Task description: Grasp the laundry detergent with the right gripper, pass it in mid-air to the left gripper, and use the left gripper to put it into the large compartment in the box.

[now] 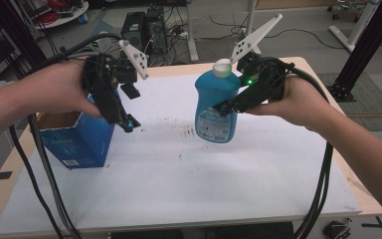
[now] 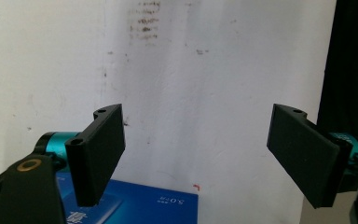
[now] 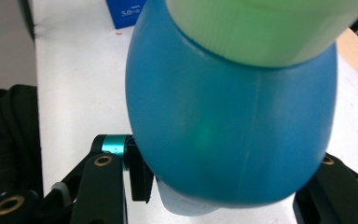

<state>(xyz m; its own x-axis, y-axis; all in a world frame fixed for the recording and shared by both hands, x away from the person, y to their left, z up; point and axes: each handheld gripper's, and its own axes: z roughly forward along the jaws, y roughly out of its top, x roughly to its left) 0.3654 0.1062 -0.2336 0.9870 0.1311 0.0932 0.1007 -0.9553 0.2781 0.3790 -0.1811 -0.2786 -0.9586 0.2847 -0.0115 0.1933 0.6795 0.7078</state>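
Right gripper: jaws clamped on the blue bottle, gripping its body from the right side; bottle upright, raised clear of the white table top, right of centre; pale cap on top. In the right gripper view the bottle sits between the two black jaws. Left gripper: jaws wide apart, nothing between them, pointing down over the table's left part; blue carton stands just beside it, near the left edge, top open.
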